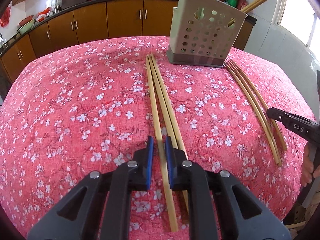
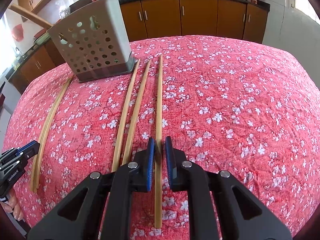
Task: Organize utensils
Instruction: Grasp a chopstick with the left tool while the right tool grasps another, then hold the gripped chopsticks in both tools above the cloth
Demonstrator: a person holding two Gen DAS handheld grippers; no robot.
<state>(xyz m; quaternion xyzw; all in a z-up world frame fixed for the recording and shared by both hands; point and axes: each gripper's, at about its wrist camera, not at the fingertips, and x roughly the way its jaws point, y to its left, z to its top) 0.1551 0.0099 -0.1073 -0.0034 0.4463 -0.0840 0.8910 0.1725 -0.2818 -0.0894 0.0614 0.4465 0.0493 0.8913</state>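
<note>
Both the left gripper (image 1: 160, 156) and the right gripper (image 2: 160, 156) are clamping their jaws on one chopstick (image 1: 159, 140) each; thin sticks are risking twisting or slipping while lifting toward the holder (image 1: 206, 38).

Left tongs (image 1: 159, 150) pitched steeply down, blue pads (image 1: 150, 160) nearly together, clamped on one chopstick (image 1: 154, 108) running between them. Right tongs (image 2: 159, 150) same pose, pads (image 2: 169, 160) pinched on a single chopstick (image 2: 159, 100). A hand (image 1: 308, 166) grips the right handle at the right edge of the left view.
</note>
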